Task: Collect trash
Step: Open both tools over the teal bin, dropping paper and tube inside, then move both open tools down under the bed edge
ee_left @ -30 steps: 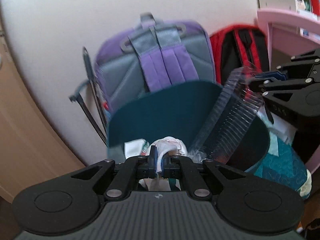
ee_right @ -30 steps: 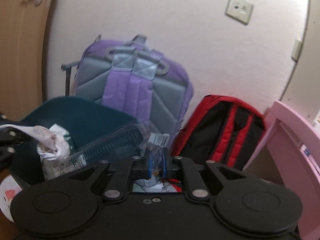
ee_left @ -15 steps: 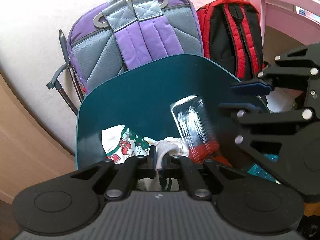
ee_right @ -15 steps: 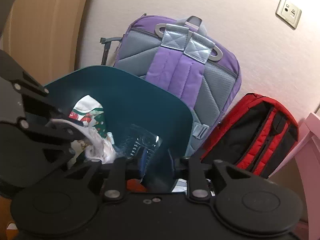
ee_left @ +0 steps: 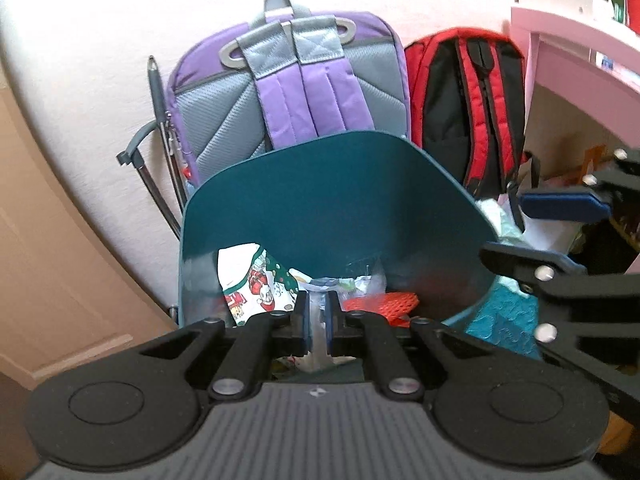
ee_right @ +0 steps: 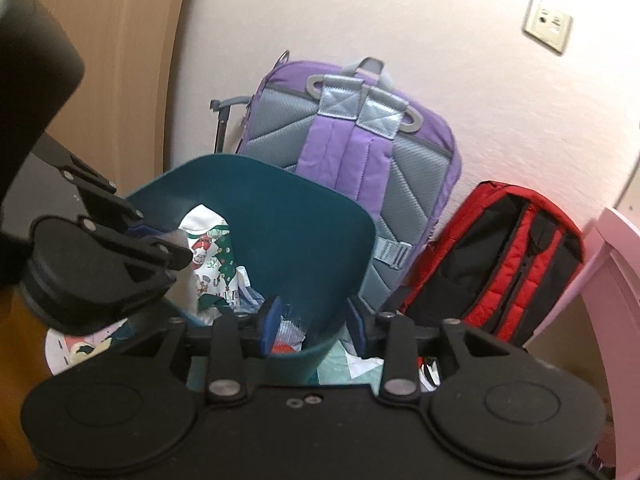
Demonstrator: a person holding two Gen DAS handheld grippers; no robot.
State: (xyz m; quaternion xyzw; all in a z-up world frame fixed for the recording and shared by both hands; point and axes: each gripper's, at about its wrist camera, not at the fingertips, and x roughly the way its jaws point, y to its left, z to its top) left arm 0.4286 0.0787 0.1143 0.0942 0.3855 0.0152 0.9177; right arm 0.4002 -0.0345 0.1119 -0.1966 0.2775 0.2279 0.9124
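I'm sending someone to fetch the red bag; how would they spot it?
Find the pale wall behind the teal bin. Two backpacks lean there; the red backpack stands right of the purple backpack, lower, with black panels.

light: soft daylight | edges: fisheye-bent | blur: slight motion softness

Both wrist cameras look forward and downward along their tongs, close above the teal bin [ee_left: 336, 200]. The left view stands left of the bin [ee_right: 280, 216], the right view right. Both share the purple backpack [ee_left: 288, 92].
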